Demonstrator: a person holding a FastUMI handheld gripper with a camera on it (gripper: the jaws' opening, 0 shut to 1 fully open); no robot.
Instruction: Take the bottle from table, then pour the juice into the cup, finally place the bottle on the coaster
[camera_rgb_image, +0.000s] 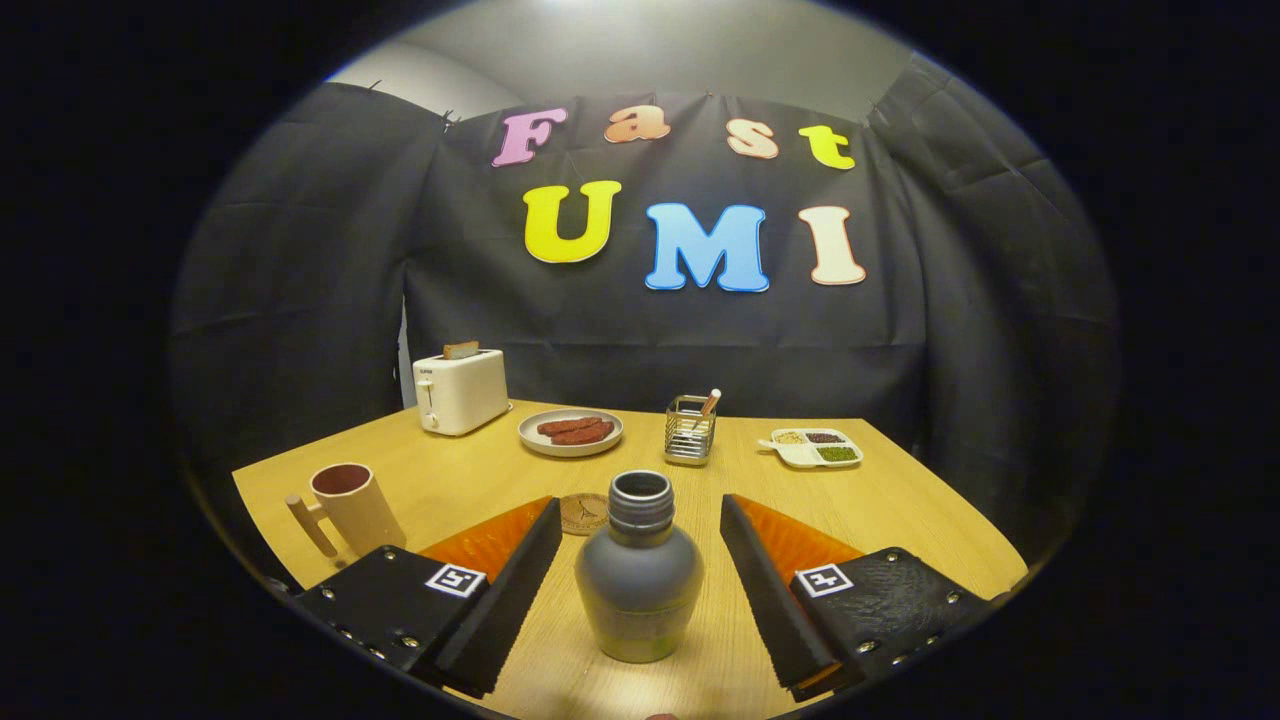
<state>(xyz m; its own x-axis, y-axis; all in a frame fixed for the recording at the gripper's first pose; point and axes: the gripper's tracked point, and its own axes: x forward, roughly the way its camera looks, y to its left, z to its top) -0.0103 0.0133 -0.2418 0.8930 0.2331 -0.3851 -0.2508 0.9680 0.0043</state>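
A grey, round-bellied bottle with an open threaded neck stands upright on the wooden table, with a greenish tint near its base. My gripper is open, and the bottle stands between its two fingers without touching either. A round brown coaster lies just behind the bottle, slightly to its left. The pink cup with a wooden handle stands to the left, beyond the left finger.
Along the far side of the table stand a white toaster holding a slice of bread, a plate of sausages, a wire holder and a white divided tray. The table's edges run close on the left and right.
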